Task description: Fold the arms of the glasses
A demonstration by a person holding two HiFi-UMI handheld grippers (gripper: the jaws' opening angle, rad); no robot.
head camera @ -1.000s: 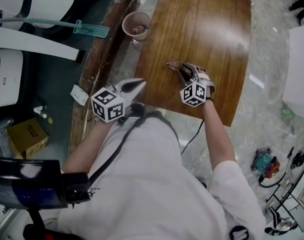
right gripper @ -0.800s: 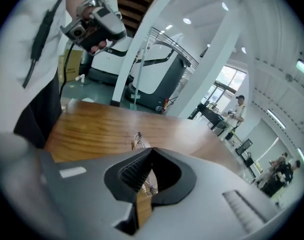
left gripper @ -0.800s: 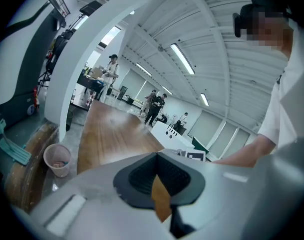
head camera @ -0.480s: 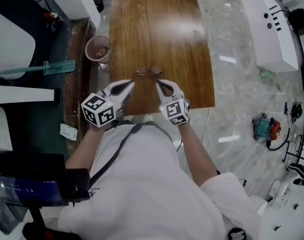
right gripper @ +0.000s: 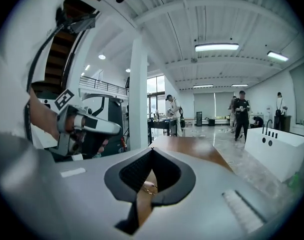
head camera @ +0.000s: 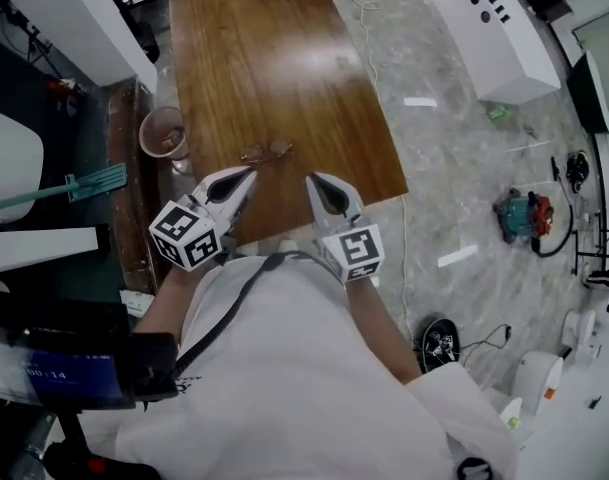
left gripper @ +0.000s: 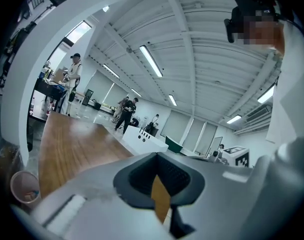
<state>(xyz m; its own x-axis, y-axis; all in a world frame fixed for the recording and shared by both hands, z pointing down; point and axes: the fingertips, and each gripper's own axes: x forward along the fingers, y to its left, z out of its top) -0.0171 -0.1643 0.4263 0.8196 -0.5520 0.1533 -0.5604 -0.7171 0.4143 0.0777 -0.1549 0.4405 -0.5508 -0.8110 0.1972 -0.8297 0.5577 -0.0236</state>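
The thin-framed glasses (head camera: 267,152) lie on the wooden table (head camera: 274,58) near its front edge, with no gripper touching them. My left gripper (head camera: 248,174) is held just short of them on the left, shut and empty. My right gripper (head camera: 311,180) is on the right, also shut with nothing in it. In the right gripper view the glasses (right gripper: 148,186) show through the notch below the closed jaws of the right gripper (right gripper: 152,150), lying on the table ahead. The left gripper view has the left gripper (left gripper: 157,155) pointing across the table, and the glasses are not visible there.
A paper cup (head camera: 164,133) stands off the table's left edge, also seen as the cup (left gripper: 24,185). A teal broom (head camera: 79,184) lies left of it. A white box (head camera: 484,28) stands on the floor to the right. People stand far off in the hall.
The right gripper was at the glasses a second ago; it has left them and drawn back. Both grippers have risen and pulled toward the person. The glasses stay on the table.
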